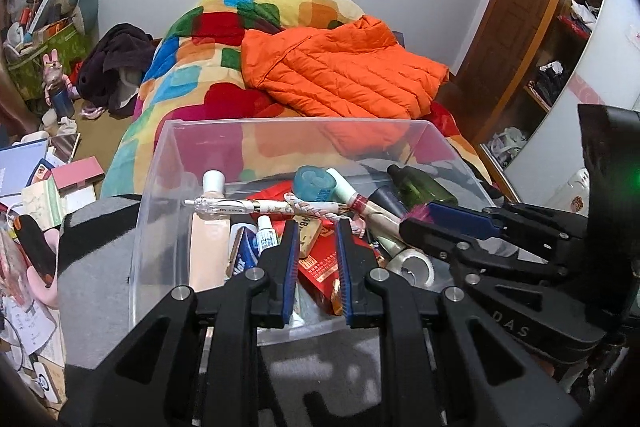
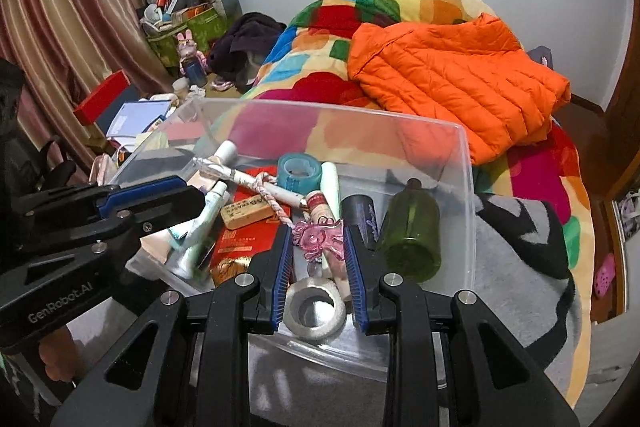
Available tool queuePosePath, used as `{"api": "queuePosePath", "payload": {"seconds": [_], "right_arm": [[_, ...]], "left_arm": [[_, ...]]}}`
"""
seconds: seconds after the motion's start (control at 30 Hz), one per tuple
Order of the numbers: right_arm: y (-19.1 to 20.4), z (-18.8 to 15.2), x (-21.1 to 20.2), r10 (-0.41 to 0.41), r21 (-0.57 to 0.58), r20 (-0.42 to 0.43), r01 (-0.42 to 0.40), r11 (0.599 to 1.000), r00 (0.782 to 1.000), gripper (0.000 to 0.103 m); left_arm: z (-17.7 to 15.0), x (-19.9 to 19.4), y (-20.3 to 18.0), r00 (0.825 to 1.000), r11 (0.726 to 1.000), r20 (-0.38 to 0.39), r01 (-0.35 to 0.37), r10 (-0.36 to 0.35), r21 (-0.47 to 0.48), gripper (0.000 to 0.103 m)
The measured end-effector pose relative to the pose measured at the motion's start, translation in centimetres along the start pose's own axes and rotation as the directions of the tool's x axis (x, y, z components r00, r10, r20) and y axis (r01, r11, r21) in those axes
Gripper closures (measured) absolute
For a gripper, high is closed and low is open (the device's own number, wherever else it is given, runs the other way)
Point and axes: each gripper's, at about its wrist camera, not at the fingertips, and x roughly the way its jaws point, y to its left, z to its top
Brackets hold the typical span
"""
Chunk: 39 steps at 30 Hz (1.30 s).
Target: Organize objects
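Note:
A clear plastic bin (image 1: pixel 160 163) (image 2: pixel 464 163) sits on a grey and black blanket at the foot of the bed. It holds a green bottle (image 1: pixel 424 185) (image 2: pixel 412 231), a teal tape roll (image 1: pixel 314 181) (image 2: pixel 300 169), a white tape roll (image 1: pixel 414 265) (image 2: pixel 316 311), a red packet (image 1: pixel 324 267) (image 2: pixel 236 247), tubes and a patterned pen (image 1: pixel 256 205). My left gripper (image 1: pixel 317 227) is open and empty above the red packet. My right gripper (image 2: pixel 319 233) is open over the bin, with a pink transparent charm (image 2: pixel 320 237) between its fingers, apart from both pads.
A colourful quilt (image 1: pixel 200 67) with an orange puffer jacket (image 1: pixel 340 67) (image 2: pixel 452 75) lies behind the bin. Books and boxes (image 1: pixel 60 183) crowd the floor at left, by a striped curtain (image 2: pixel 60 7). A wooden wardrobe (image 1: pixel 540 27) stands at right.

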Motion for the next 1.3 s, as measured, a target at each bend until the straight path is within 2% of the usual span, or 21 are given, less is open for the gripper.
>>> {"api": "queuePosePath", "payload": {"seconds": [0.1,0.3,0.4,0.47,0.7,0.83,1.13,1.3], "right_arm": [[0.1,0.0,-0.9,0.008,0.0,0.019,-0.008,1.0,1.0,0.068],[0.1,0.0,-4.4,0.0,0.005,0.098,-0.001,1.0,0.995,0.058],[0.1,-0.2,-6.1,-0.006,0.007,0.136,0.005,1.0,0.991,0.053],[0.2,-0.4,-7.0,-0.01,0.007,0.154,0.009,1.0,0.988,0.051],[1.1,-2.6,-9.4,-0.063,-0.021,0.209,0.069,0.997,0.976,0.041],[1.3,-3.8,-9.8,-0.067,-0.022,0.215,0.073,0.997,0.974,0.038],[0.8,-6.0,-9.4,-0.04,0.019,0.182,0.037,0.999,0.982,0.035],[0.9,-6.6,-9.2,-0.023,0.011,0.163,0.022,1.0,0.986,0.033]], "left_arm": [[-0.1,-0.9,-0.2,1.0,1.0,0.015,0.001,-0.001,0.004,0.083],[-0.6,-3.9,-0.6,0.997,1.0,0.081,-0.013,0.011,0.022,0.064],[-1.0,-5.5,-0.9,0.993,0.999,0.117,-0.033,0.028,0.035,0.049],[-1.5,-6.3,-1.0,0.99,0.998,0.137,-0.043,0.037,0.041,0.041],[-3.5,-8.0,-1.6,0.985,0.995,0.163,-0.068,0.055,0.071,0.026],[-4.9,-8.7,-1.9,0.98,0.994,0.187,-0.082,0.068,0.067,0.014],[-6.9,-8.4,-1.2,0.983,0.998,0.17,-0.066,0.066,-0.009,0.01],[-7.2,-8.0,-1.4,0.983,0.997,0.163,-0.079,0.08,-0.013,0.01]]}}
